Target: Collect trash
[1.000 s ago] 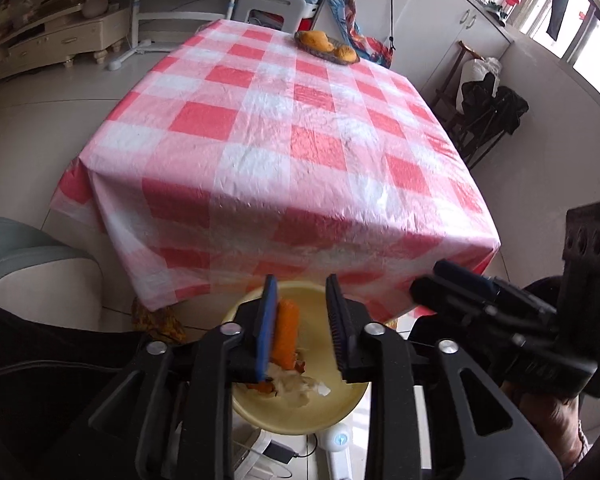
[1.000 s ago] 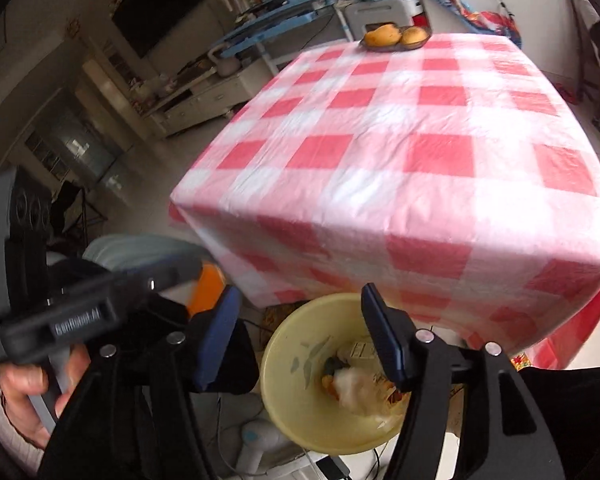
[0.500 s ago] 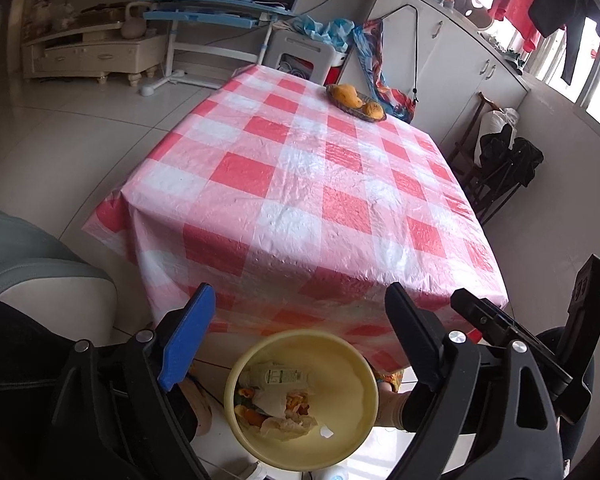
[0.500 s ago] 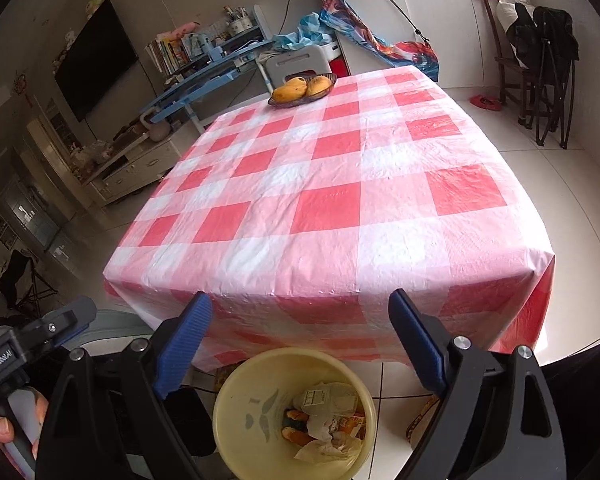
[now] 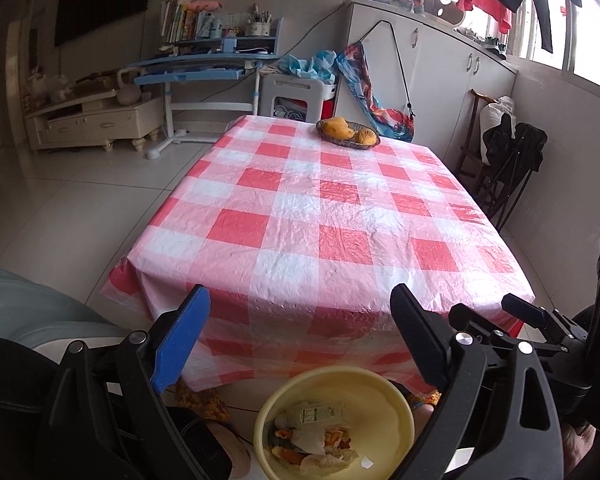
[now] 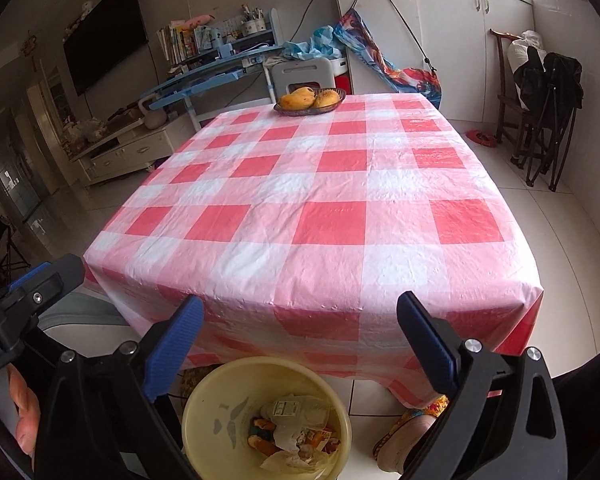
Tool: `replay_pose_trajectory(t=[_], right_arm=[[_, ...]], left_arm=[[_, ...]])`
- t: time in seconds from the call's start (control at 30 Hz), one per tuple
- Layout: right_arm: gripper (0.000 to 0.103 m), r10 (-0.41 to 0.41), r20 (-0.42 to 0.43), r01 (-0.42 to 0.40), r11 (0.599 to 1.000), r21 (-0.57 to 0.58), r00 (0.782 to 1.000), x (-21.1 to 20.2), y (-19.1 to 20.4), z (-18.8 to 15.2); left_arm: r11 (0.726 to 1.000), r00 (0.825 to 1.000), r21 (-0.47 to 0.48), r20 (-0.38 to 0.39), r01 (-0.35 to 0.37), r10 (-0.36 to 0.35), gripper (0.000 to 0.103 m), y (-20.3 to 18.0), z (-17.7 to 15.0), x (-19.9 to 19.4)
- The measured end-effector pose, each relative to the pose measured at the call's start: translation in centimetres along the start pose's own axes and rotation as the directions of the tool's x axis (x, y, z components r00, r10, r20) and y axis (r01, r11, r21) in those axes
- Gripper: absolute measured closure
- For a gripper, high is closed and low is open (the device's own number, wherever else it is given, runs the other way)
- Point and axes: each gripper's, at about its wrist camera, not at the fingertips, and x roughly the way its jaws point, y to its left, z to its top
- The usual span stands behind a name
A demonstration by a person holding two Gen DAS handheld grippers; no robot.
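Both the left hand-held gripper and the right hand-held gripper have just been opening, with nothing between their jaws. The round pale-yellow plastic bin, holding crumpled wrappers and peels, stands on the floor directly below both, before the red-and-white checked worktop.

One counter, one fruit basket holding two fruits, one yellow bin, two hand-held grippers.
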Motion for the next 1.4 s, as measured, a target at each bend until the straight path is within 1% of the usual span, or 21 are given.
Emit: replay_pose_trajectory(t=[0.1, 0.23, 0.3, 0.37, 0.47, 0.63, 0.73, 1.0, 1.4], right_arm=[[0.010, -0.002, 0.001, 0.002, 1.000, -0.003, 1.000, 0.0, 0.0, 0.1], [0.010, -0.004, 0.004, 0.004, 1.000, -0.009, 1.000, 0.0, 0.1, 0.3], [0.009, -0.007, 0.006, 0.007, 1.000, -0.013, 1.000, -0.1, 0.1, 0.4], [0.009, -0.010, 0.009, 0.010, 1.000, -0.016, 1.000, -0.1, 0.2, 0.5], [0.009, -0.016, 0.016, 0.016, 1.000, -0.018, 1.000, -0.2, 0.1, 0.7], [0.009, -0.028, 0.019, 0.028, 0.999, -0.016, 0.999, -0.1, -0.2, 0.8], [0.009, -0.033, 0.020, 0.033, 0.999, -0.018, 0.999, -0.1, -0.2, 0.8], [0.008, -0.033, 0.023, 0.033, 0.999, -0.022, 0.999, -0.1, -0.2, 0.8], [0.008, -0.040, 0.019, 0.041, 0.999, -0.036, 0.999, 0.2, -0.1, 0.8]], left_arm=[[1.000, 1.000, 0.025, -0.021, 0.002, -0.001, 0.015, -0.4, 0.1, 0.2], [0.997, 0.996, 0.069, -0.079, 0.037, -0.032, 0.015, -1.1, 0.0, 0.7], [0.996, 0.996, 0.090, -0.088, 0.029, -0.021, 0.015, -1.4, 0.0, 0.9], [0.995, 0.997, 0.096, -0.072, 0.010, -0.004, 0.014, -1.5, 0.1, 0.8], [0.997, 0.999, 0.074, -0.045, -0.012, 0.015, 0.013, -1.1, 0.6, 0.4], [0.999, 0.999, 0.019, -0.036, -0.036, 0.037, 0.012, 0.1, 1.3, 0.6], [0.999, 0.998, 0.002, -0.031, -0.045, 0.045, 0.012, 0.5, 1.5, 0.6], [0.998, 0.997, 0.005, -0.036, -0.066, 0.067, 0.010, 0.7, 1.7, 0.8], [0.996, 0.996, -0.010, -0.019, -0.093, 0.092, 0.009, 1.3, 1.6, 0.3]])
